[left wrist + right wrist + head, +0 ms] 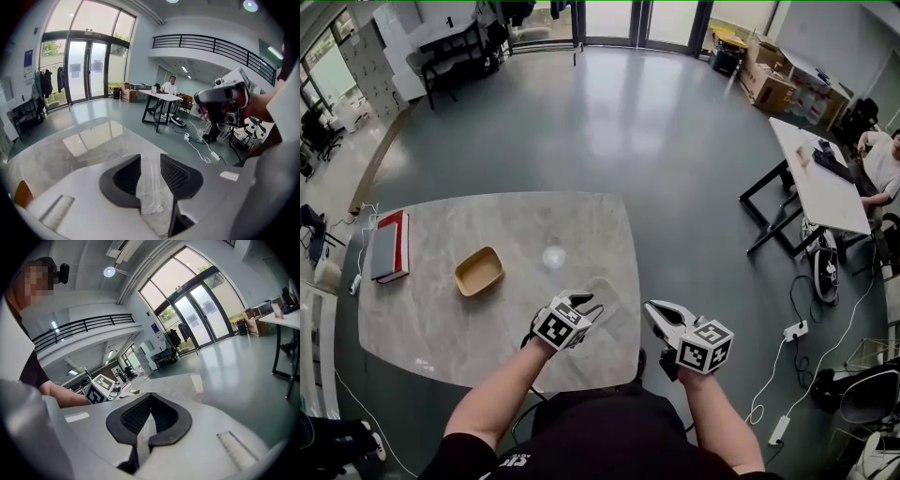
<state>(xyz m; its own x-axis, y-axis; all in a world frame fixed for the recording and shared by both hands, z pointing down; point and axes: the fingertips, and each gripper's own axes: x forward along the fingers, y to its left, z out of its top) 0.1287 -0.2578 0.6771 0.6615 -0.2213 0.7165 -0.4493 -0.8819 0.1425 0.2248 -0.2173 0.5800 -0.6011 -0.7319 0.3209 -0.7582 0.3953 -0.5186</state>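
The left gripper (pixel 150 168) has its jaws clamped on a clear box (pixel 149 190). The box lies lengthwise between them, pointing ahead over the desk (pixel 441 309). The right gripper (pixel 149 417), jaws together, is just right of the box.

One table (pixel 441 319) bears two books (pixel 391 247), one tan tray (pixel 479 270), one whitish ball (pixel 553 257) and one clear plastic box (pixel 607 298). There are two grippers: the left gripper (pixel 591 306) and the right gripper (pixel 652 311).
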